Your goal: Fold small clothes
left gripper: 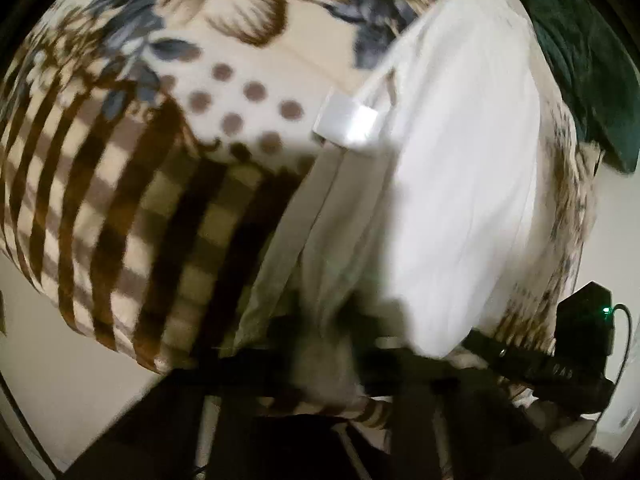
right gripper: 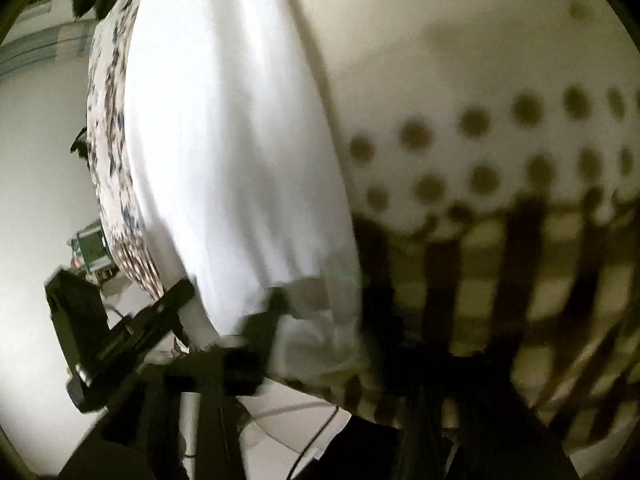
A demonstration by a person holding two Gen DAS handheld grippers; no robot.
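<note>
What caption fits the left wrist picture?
White garment with a label tag lying on a patterned blanket.

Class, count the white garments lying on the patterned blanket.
1. The white garment lies on the patterned blanket, along its far edge in the left view; others may be hidden outside both views.

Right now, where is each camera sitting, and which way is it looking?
Left wrist: rides the left gripper, looking along its blurred fingers at the white garment on the patterned blanket; the other gripper shows lower right.
Right wrist: rides the right gripper, facing the same white garment and patterned blanket; the other gripper shows lower left.
Shared: garment, blanket, each other's gripper.
</note>
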